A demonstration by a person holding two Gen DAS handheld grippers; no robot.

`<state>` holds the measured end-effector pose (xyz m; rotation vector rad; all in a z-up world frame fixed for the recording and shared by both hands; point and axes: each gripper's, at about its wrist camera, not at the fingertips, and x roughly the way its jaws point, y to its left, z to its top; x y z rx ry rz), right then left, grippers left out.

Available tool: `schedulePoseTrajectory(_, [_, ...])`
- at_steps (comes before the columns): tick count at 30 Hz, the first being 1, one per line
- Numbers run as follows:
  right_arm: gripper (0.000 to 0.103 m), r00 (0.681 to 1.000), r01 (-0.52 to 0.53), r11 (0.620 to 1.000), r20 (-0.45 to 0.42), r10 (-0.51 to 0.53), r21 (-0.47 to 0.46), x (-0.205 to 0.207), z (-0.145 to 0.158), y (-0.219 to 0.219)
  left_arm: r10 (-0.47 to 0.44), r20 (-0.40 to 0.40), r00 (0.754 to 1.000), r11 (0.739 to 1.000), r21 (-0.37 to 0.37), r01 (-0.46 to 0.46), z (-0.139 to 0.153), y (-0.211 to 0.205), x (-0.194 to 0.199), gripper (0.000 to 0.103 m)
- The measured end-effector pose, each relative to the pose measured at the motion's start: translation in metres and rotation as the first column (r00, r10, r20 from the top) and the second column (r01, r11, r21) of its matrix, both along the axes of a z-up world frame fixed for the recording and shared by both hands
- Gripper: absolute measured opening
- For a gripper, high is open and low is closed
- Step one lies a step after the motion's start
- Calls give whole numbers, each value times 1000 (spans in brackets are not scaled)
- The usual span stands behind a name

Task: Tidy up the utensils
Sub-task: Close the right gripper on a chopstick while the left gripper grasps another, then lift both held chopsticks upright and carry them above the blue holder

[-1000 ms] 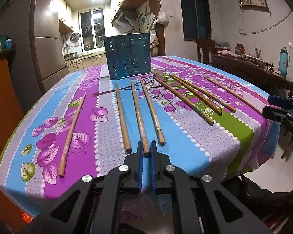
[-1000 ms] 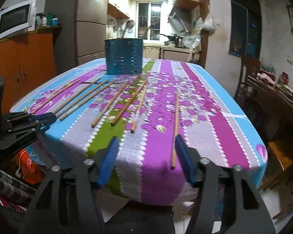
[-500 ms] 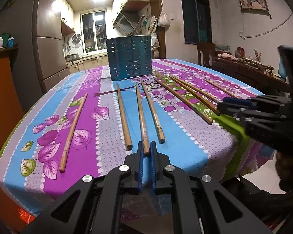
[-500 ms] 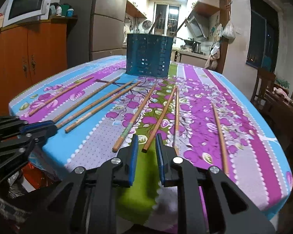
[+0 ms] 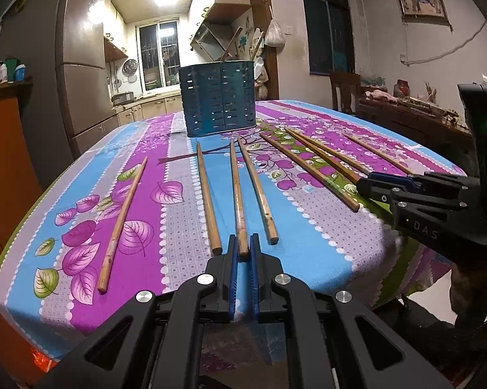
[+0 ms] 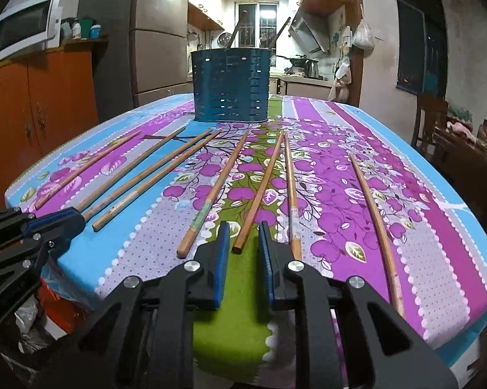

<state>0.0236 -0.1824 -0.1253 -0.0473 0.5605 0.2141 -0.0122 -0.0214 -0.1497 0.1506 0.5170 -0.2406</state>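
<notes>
Several wooden chopsticks lie in a fan on the flowered tablecloth, pointing toward a blue slotted utensil holder (image 5: 218, 98) at the far side; the holder also shows in the right wrist view (image 6: 232, 85). My left gripper (image 5: 243, 243) is narrowed around the near end of one chopstick (image 5: 237, 194), which still lies on the cloth. My right gripper (image 6: 244, 230) is partly open, its blue pads on either side of the near end of another chopstick (image 6: 259, 191), not touching it.
The table edge (image 6: 230, 321) is right under both grippers. The right gripper body (image 5: 437, 207) shows at the right of the left wrist view. An orange cabinet (image 6: 39, 103) stands left and a wooden chair (image 6: 428, 120) right.
The right gripper narrowed from wide open and shifted left to line up with a middle chopstick. The left gripper stayed at its chopstick's end.
</notes>
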Motion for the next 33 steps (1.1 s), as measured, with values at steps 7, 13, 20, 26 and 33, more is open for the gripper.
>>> schedulePoseTrajectory(7, [7,1000,9,999,-9,-9,52,2,1,-3,9,-5,1000,1000,-23,-10,1,2,-1,8])
schedulePoseTrajectory(13, [6,1000,26,997,-4,-26,66,3,7,-6,15,29,999,1000,-22,-14,9,1,-6,8])
schedulePoseTrajectory(20, [5,998,44,996,45,-48,83,-4,25,-15,29,53,998,999,-25,-28,18,4,-12,8])
schedulePoseTrajectory(26, [5,992,54,996,113,-62,72,-15,47,-19,39,113,993,999,-9,-38,38,6,-22,8])
schedulePoseTrajectory(33, [5,973,16,999,229,-24,37,-28,92,-21,-1,183,983,1000,-12,3,83,11,-32,8])
